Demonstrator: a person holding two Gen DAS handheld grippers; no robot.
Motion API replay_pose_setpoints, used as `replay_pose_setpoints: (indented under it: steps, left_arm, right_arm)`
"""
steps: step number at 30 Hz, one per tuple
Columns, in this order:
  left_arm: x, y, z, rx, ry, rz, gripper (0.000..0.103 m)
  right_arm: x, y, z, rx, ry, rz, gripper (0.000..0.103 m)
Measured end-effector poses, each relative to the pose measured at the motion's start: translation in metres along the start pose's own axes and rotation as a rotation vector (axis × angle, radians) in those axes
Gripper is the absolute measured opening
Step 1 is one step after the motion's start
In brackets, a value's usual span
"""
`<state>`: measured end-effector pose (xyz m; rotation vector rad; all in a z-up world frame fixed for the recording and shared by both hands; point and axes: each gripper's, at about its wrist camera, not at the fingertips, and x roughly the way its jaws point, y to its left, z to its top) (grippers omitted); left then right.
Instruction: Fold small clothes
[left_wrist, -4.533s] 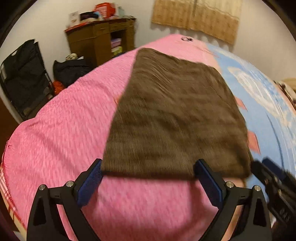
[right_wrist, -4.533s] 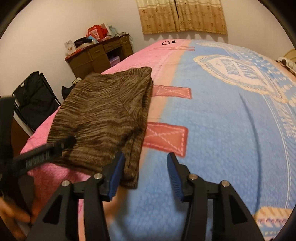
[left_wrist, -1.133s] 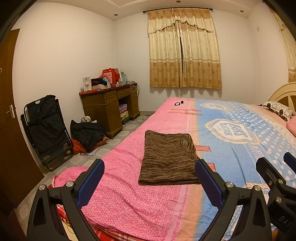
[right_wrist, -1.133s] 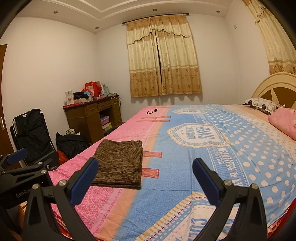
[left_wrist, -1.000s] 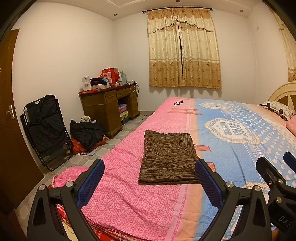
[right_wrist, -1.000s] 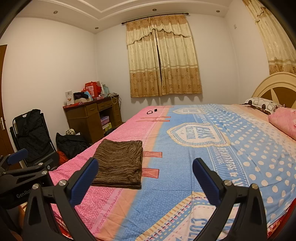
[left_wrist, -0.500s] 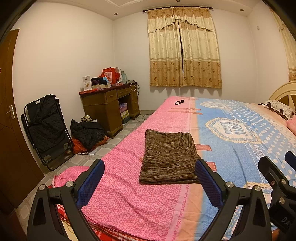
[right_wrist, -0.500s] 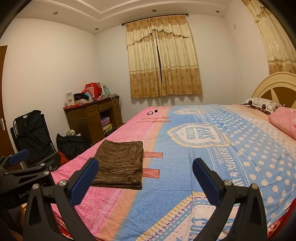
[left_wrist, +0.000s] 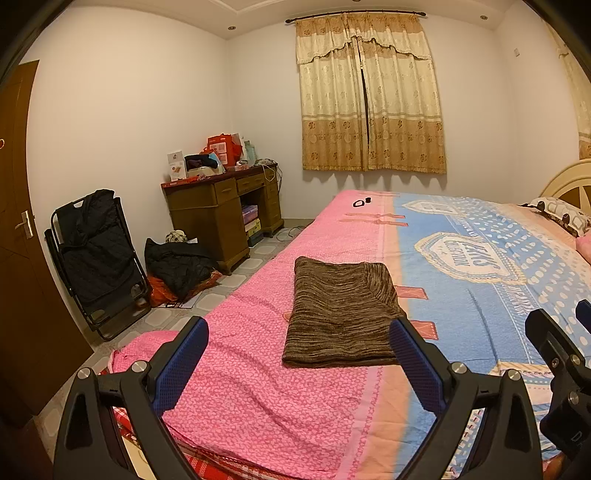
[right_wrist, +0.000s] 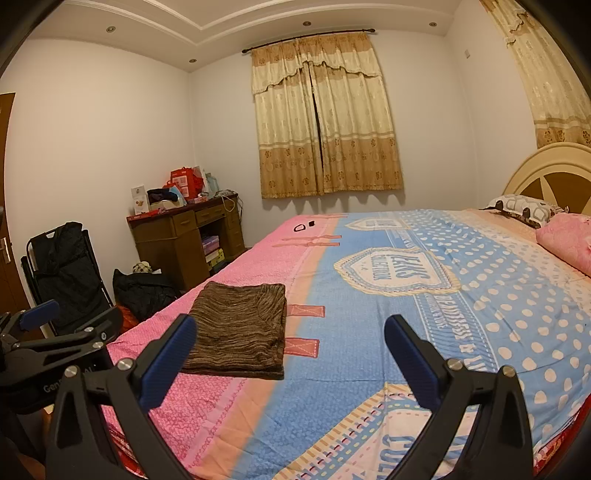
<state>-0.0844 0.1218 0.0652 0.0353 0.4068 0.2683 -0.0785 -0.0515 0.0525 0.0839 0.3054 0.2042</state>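
Since 4.5 s ago both grippers have withdrawn from the folded brown striped knit garment (left_wrist: 341, 314), which lies flat on the pink edge of the pink-and-blue bedspread (left_wrist: 258, 376), its long axis running toward the curtained window (left_wrist: 369, 96). The left gripper (left_wrist: 297, 365) and right gripper (right_wrist: 290, 360) hang clear, jaws spread wide and empty, nothing between them and the garment. Only the right view shows the pink pillow (right_wrist: 565, 236); a wooden desk (left_wrist: 221, 206) stands beside the bed.

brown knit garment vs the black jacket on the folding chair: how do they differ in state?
The brown knit folded garment lies flat on the bed as a neat rectangle; the black quilted jacket hangs loosely draped over the upright folding chair. The garment is streaked brown, the jacket plain black. Neither is touched by a gripper.
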Motion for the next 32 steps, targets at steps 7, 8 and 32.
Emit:
replay_pose_setpoints:
  steps: [7,8,32]
  left_arm:
    - [0.001,0.0,0.001,0.018,-0.017,0.02,0.099]
    - [0.001,-0.001,0.0,0.026,-0.019,0.035,0.099]
    - [0.022,0.008,-0.003,-0.015,0.065,-0.039,0.099]
  right_arm:
    - [0.0,0.003,0.0,-0.001,-0.002,0.001,0.103]
    - [0.0,0.004,0.0,-0.001,-0.004,0.001,0.103]
    - [0.004,0.007,-0.005,0.018,0.02,-0.008,0.103]
